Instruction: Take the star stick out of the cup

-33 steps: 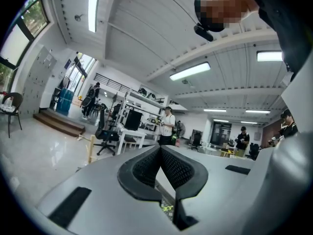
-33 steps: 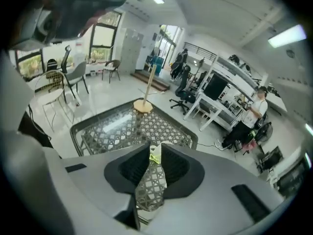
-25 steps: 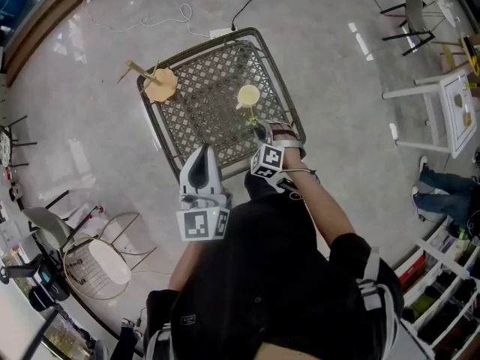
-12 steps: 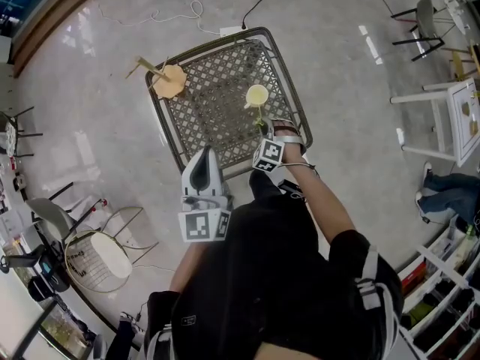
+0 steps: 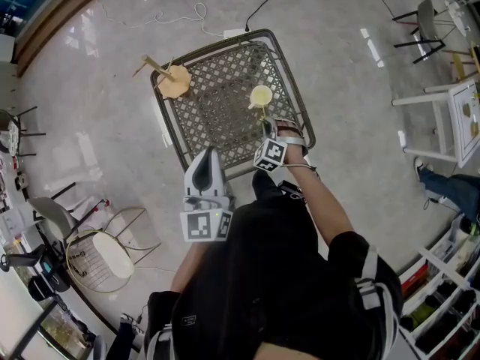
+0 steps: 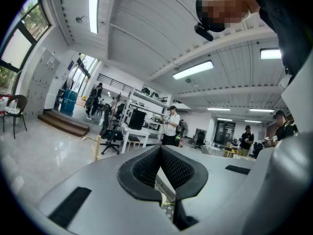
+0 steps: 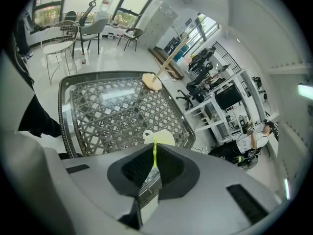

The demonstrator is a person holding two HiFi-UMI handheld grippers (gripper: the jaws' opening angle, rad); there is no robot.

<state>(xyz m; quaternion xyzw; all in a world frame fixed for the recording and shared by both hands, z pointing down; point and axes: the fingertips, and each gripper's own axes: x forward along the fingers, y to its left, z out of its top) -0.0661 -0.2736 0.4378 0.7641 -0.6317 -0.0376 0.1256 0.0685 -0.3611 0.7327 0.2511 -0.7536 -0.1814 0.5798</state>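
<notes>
A pale yellow cup [image 5: 261,96] [image 7: 159,137] stands on the right side of a metal lattice table [image 5: 225,40] [image 7: 62,106]. My right gripper [image 5: 265,126] [image 7: 155,152] hovers just short of the cup and is shut on a thin yellow-green star stick [image 5: 262,117] [image 7: 155,153]. The stick's far end overlaps the cup, so I cannot tell whether it is inside. Over the table's near edge, my left gripper [image 5: 205,156] [image 6: 160,150] is shut with nothing in it and tilts up toward the room.
A tan disc with a wooden rod [image 5: 173,82] [image 7: 152,81] rests at the table's far left corner. A wire chair [image 5: 101,257] stands on the floor at the left and white furniture [image 5: 459,118] at the right. A cable [image 5: 259,4] runs behind the table.
The right gripper has crept slightly closer to the cup, still shut on the stick. The head view has shifted a little. The left gripper has stayed where it was.
</notes>
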